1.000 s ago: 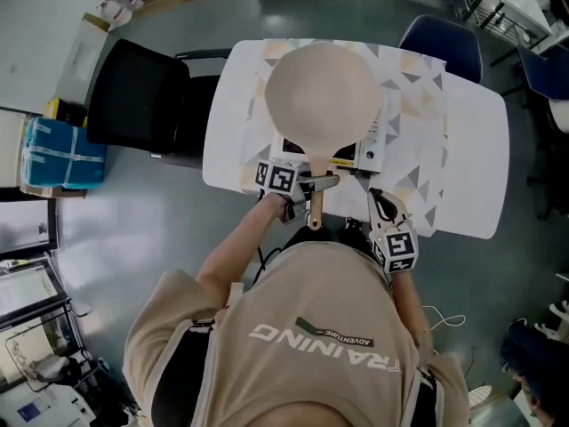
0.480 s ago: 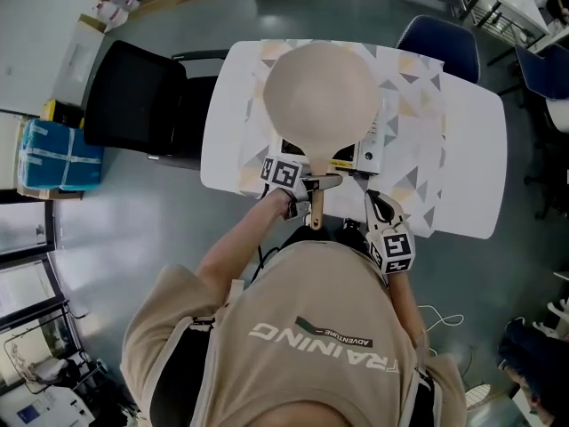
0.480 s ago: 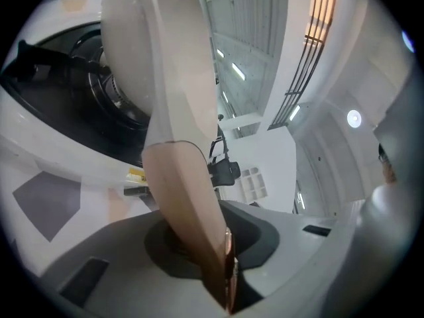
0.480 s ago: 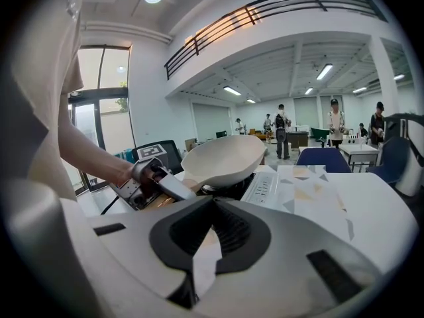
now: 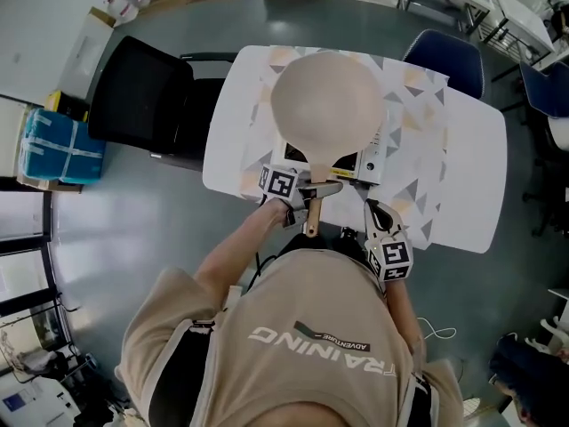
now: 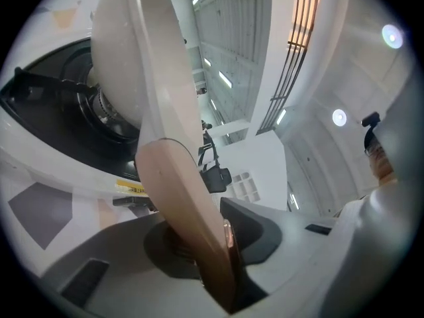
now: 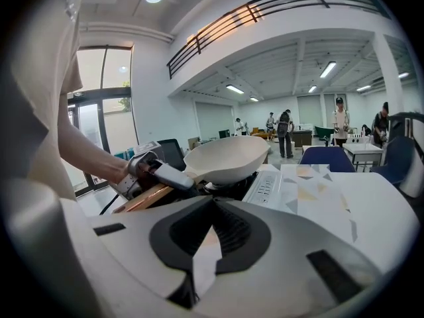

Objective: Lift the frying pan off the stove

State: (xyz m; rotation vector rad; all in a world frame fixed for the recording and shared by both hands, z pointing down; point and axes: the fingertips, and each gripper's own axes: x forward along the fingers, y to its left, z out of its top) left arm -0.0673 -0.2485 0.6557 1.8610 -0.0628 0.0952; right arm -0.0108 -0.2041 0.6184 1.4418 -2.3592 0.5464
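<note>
A cream frying pan [image 5: 327,96] sits over the black-topped stove [image 5: 369,157] on the white table [image 5: 471,167]. Its wooden handle [image 5: 311,210] points toward me. My left gripper [image 5: 307,189] holds that handle crosswise. In the left gripper view the handle [image 6: 185,204] is pinched between the two jaws, which are opening slightly, and the pan [image 6: 119,58] rises above the stove [image 6: 59,131]. My right gripper [image 5: 378,213] hovers at the table's near edge, right of the handle, with its jaws together and empty. From the right gripper view the pan [image 7: 228,158] looks level over the burner.
A black chair [image 5: 138,96] stands left of the table and a blue chair [image 5: 444,47] behind its far right corner. A patterned mat [image 5: 418,123] lies under the stove. Several people stand far off in the hall.
My left gripper's jaws have closed in on the pan's handle. The pan and the right gripper stay roughly where they were.
</note>
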